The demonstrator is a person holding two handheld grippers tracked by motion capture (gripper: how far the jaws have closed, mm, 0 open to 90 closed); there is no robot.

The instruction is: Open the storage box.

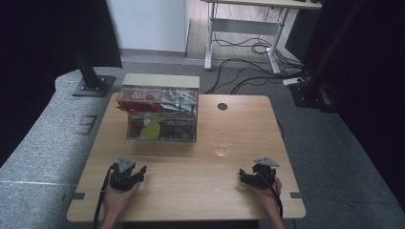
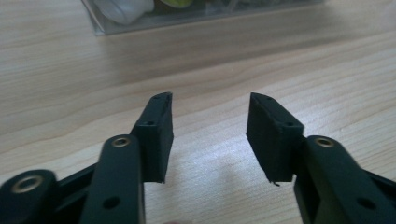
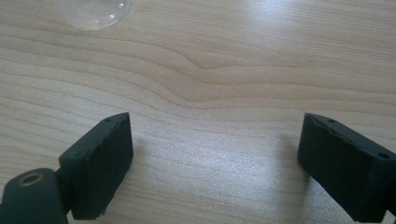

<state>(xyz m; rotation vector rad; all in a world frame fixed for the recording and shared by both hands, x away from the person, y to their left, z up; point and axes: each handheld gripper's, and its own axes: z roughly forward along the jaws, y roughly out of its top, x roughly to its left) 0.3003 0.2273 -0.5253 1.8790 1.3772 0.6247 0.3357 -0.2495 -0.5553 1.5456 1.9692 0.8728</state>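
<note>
Item one: the wooden table [image 1: 191, 191], pale grain, with a round dark grommet hole [image 1: 222, 106] near its far edge.

Item two: the left gripper [image 1: 139, 171], which we find at the near left of the table, held in the person's left hand [image 1: 116, 199]. In the left gripper view its black jaws stand partly apart over bare wood, with nothing between the pads [image 2: 159, 135]; we record it as open, at a moderate gap. A grey three-cornered plate [image 1: 126, 165] sits on top of it.

Item three: the right gripper [image 1: 243, 177], at the near right of the table, held in the person's right hand [image 1: 270, 200]. In the right gripper view its jaws stand wide apart, wider than the left pair, again with only tabletop between them. We record it as open and holding nothing.

Item four: a clear plastic cup [image 1: 222, 145], upright on the table, beyond the right gripper and slightly to its left, well apart from both grippers. Its base also appears at the far left of the right gripper view.

Item five: a clear compartmented box [image 1: 160, 114] at the far left of the table, beyond the left gripper. We note red contents [image 1: 133, 103] in its far-left part, a yellow-green item [image 1: 152, 130] and a white item [image 1: 149, 119] toward its near side. We cannot identify these contents more closely.
</note>
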